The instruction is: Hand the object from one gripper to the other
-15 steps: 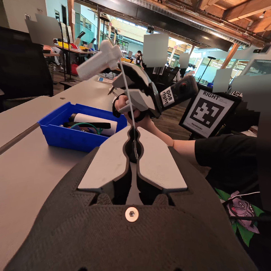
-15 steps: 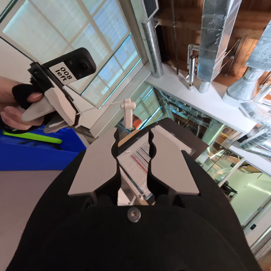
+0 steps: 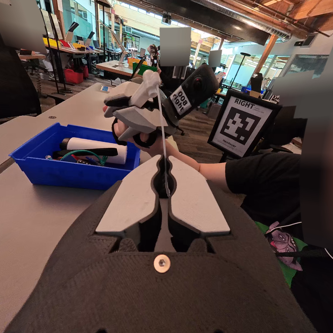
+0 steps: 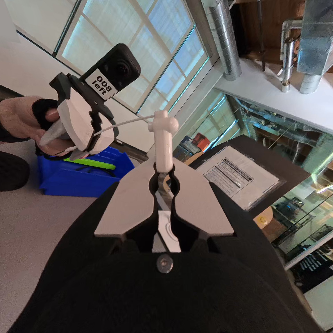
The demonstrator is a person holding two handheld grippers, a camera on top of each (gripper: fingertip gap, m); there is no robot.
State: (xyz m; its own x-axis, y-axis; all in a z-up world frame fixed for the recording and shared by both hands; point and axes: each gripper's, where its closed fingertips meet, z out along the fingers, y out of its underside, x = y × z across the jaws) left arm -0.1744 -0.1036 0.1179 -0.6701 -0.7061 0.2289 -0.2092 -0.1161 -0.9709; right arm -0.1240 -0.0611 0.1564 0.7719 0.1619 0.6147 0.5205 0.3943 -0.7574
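- White tag (image 4: 163, 142) with thin cord (image 3: 162, 137): held in mid-air above the grey table (image 3: 36, 225), near the blue bin (image 3: 72, 173).
- My left gripper (image 3: 164, 159) is clamped on the cord's free end; my right gripper (image 4: 164, 166) pinches the tag body's lower end.
- Risk: if I pull apart before the left lets go, the cord goes taut and the tag slips from the shallow tip hold.
- Tag's long axis runs along my right fingers, knobbed head pointing away.

labelled cameras (image 3: 198, 86), framed sign (image 3: 239, 124).
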